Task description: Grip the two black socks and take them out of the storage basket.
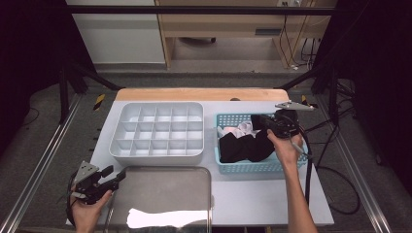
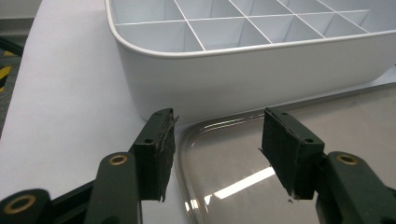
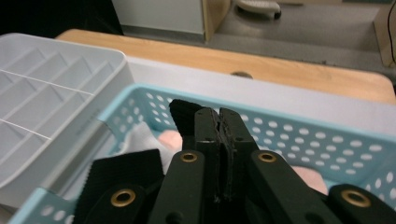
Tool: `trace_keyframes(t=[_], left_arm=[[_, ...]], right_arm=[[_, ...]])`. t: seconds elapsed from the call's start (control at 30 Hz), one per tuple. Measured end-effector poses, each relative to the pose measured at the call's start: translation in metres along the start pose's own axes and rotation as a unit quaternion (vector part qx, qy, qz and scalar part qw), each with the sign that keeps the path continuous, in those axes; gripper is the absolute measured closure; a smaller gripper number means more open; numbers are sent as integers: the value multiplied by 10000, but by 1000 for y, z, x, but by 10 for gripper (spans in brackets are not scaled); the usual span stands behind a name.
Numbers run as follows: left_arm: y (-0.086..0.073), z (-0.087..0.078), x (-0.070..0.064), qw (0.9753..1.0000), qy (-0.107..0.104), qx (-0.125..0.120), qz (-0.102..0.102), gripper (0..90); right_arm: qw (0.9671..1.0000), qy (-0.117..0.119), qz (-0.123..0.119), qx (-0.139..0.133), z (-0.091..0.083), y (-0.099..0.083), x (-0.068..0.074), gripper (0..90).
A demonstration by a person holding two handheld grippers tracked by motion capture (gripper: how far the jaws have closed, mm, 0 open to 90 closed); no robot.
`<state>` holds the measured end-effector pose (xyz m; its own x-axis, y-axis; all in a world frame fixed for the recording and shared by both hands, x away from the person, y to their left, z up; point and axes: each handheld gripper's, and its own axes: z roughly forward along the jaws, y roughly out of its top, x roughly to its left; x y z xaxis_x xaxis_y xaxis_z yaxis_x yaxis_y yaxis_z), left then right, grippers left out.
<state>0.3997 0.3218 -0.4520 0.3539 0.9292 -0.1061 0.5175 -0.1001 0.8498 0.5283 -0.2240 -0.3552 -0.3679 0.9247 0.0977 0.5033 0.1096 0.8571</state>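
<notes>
White worktop [image 1: 243, 194]: a white compartment organiser [image 1: 158, 130] stands behind a steel tray [image 1: 160, 194], beside a blue perforated basket [image 1: 252, 167] holding black cloth [image 1: 245, 145]. Right gripper [image 1: 265, 124], jaws closed on the cloth, reaches into the basket; left gripper [image 1: 116, 175] hovers wide open, empty, over the tray's corner.

Glossy metal tray [image 1: 160, 189], perforated plastic basket [image 1: 252, 167]

No readable text, labels or numbers anywhere.
</notes>
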Motion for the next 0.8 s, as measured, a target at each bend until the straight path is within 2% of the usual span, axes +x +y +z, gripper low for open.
trace_keyframes(t=[0.37, 0.53, 0.8], left_arm=[[0, -3, 0, 10000, 46, -41, -18, 460], [1, -3, 0, 9999, 75, -60, -28, 477], [1, -4, 0, 9999, 95, -57, -11, 485]], right_arm=[[9984, 240, -113, -493, -27, 23, 22, 870], [9961, 327, -302, -766, -48, 33, 35, 871], [9920, 402, -436, -1118, -78, 47, 46, 872]])
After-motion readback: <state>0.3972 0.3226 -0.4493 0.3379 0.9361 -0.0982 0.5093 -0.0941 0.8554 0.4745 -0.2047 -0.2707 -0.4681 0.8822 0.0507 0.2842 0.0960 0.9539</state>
